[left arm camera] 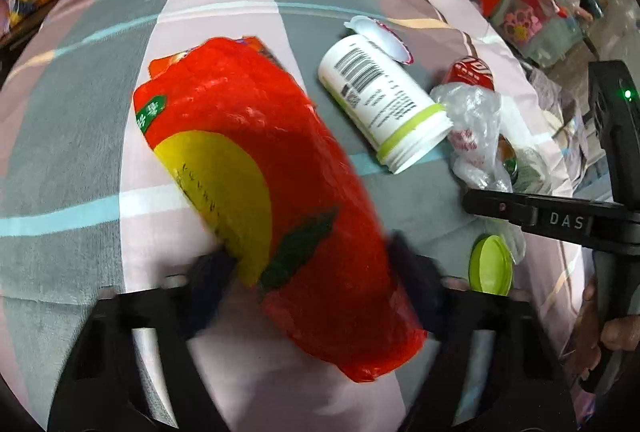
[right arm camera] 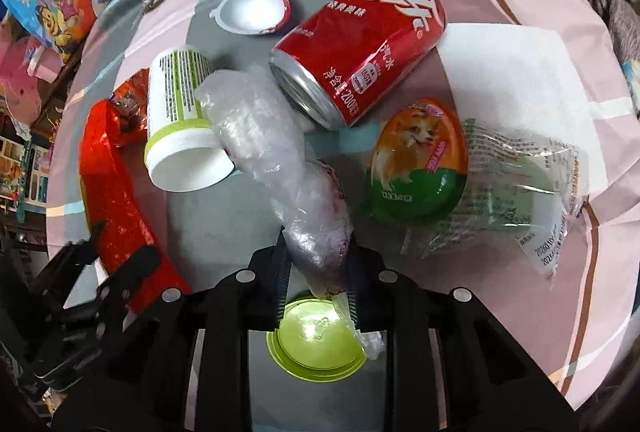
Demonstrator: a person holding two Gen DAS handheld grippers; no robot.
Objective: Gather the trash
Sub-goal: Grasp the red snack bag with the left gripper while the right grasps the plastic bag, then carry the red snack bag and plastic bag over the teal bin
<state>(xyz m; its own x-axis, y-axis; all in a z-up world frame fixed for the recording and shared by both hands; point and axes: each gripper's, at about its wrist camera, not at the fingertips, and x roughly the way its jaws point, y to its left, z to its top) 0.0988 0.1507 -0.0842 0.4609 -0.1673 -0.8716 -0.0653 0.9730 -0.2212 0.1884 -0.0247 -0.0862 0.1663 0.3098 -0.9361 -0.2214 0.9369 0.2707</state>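
Observation:
My left gripper (left arm camera: 316, 264) is shut on a red and yellow snack bag (left arm camera: 256, 168), held just over the bedspread; the bag also shows at the left of the right wrist view (right arm camera: 116, 200). My right gripper (right arm camera: 318, 272) is shut on a crumpled clear plastic bag (right arm camera: 276, 156), also seen in the left wrist view (left arm camera: 476, 136). A white bottle with a green band (right arm camera: 180, 128) lies open beside it. A red cola can (right arm camera: 360, 48) lies on its side behind.
A green lid (right arm camera: 316, 336) lies under my right gripper. A white foil seal (right arm camera: 252, 8), an orange-green pet food cup (right arm camera: 416, 160) and a clear wrapper (right arm camera: 520, 188) lie on the pink-grey bedspread (left arm camera: 72, 160). Boxes and toys crowd the far edge.

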